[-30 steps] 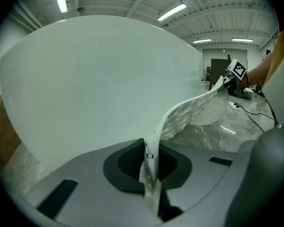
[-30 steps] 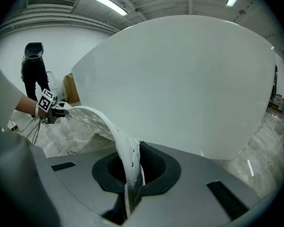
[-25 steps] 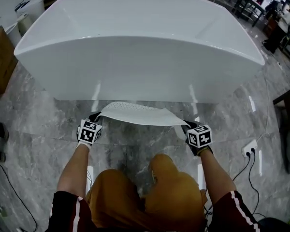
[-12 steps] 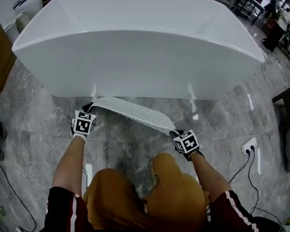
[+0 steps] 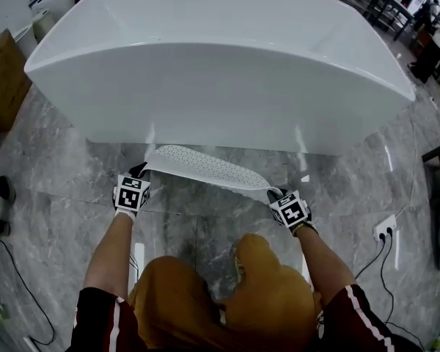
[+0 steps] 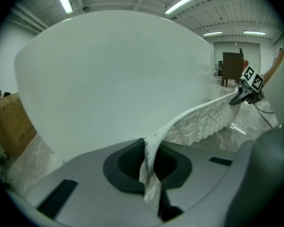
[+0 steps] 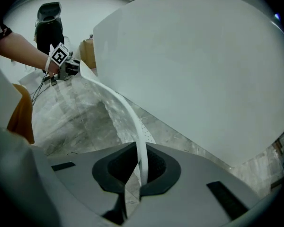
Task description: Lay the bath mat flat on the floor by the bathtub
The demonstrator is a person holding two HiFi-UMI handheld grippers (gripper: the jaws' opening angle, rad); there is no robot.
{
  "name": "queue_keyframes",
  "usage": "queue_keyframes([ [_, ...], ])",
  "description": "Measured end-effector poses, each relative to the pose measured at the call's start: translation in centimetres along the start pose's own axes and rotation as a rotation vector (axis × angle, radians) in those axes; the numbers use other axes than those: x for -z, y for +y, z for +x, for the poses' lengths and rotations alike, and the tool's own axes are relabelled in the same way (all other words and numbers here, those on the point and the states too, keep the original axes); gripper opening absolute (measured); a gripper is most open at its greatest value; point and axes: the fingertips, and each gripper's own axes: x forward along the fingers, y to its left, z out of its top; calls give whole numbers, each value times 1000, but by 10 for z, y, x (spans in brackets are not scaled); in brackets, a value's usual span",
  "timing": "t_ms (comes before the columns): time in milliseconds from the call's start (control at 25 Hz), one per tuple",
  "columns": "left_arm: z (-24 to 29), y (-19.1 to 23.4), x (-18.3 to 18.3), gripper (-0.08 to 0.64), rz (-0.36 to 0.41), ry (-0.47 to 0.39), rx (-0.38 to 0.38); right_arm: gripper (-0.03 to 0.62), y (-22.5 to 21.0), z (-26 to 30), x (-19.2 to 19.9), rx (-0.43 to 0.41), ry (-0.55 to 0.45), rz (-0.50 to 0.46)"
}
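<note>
The right gripper is lower than a second ago, so the bath mat now slopes from centre left down to the right. The white bathtub fills the upper half of the head view, with the grey marble floor below it. The perforated mat hangs stretched near the bathtub's side, not yet flat. The left gripper has its jaws closed tight on the mat's left end, and the right gripper's jaws are closed on the right end.
</note>
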Motion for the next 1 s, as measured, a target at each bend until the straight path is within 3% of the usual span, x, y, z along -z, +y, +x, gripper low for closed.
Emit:
queue_keyframes([
  [440,12,-50,33,28,7,57,110,34,-61,-6,-16,146,11,-14],
  [760,31,-86,39,28,37,78,180,34,-94,-2,2,213,69,-73],
  [1000,47,-113,39,28,53,95,227,34,-120,0,16,276,92,-35],
])
